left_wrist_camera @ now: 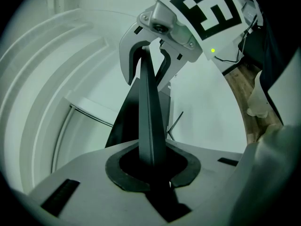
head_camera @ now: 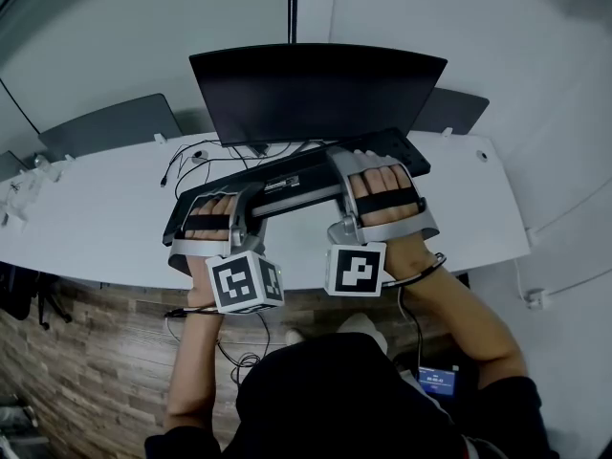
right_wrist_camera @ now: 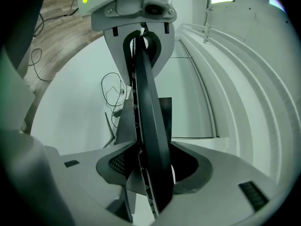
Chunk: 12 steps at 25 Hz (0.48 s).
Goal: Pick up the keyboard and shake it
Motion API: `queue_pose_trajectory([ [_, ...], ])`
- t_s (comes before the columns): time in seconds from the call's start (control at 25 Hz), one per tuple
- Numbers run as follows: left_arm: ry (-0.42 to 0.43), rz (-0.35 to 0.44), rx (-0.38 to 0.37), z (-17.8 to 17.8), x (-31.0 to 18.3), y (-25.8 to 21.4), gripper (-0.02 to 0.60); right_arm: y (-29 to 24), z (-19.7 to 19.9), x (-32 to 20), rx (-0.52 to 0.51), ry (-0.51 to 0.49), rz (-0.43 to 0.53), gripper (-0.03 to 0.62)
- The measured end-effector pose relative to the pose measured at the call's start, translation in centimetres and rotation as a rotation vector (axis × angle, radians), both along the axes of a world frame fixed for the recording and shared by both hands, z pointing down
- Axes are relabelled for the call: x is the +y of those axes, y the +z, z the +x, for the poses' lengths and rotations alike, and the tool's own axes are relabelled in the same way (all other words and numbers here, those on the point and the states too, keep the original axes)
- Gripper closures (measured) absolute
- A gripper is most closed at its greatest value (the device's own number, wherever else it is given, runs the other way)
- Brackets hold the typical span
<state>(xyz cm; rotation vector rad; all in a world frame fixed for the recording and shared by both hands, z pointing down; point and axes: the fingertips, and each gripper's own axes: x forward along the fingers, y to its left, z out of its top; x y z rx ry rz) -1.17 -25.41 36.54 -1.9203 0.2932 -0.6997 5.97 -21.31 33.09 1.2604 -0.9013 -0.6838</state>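
Across the middle of the head view runs the white tabletop (head_camera: pixel 96 208), its near edge towards the person. Towards its far edge, at the centre, stands a dark monitor (head_camera: pixel 316 89). In front of the monitor, above the middle of the tabletop and reaching back over its near edge, the black keyboard (head_camera: pixel 296 185) is held up between the two grippers. It slants, with its right end nearer the monitor than its left.

The left gripper (left_wrist_camera: pixel 153 166) has the keyboard's left end. In the left gripper view the jaws are drawn in narrow, and both pads press on the thin black edge. The right gripper (right_wrist_camera: pixel 153 168) is at the keyboard's right end. Its jaws stand wide with the keyboard between them, the key side against one pad (right_wrist_camera: pixel 115 164) and a dark gap on the other side.

Thin black cables (head_camera: pixel 186 165) lie on the tabletop just left of the monitor's foot.
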Motion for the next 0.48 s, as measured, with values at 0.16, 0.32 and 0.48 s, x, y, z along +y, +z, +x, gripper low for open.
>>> queue_pose_trajectory([
  [0.16, -0.026, -0.007, -0.008, 0.0, -0.9, 0.3, 0.502, -0.6, -0.5, 0.1, 0.003, -0.008, 0.028, 0.381],
  [0.32, -0.055, -0.017, -0.011, -0.5, -2.0, 0.5, 0.502, -1.4, -0.8, 0.4, 0.002, -0.017, 0.059, 0.381],
  [0.48, -0.080, -0.036, 0.003, -0.9, -2.9, -0.1, 0.502, -2.4, -1.0, 0.8, -0.044, -0.028, 0.115, 0.381],
])
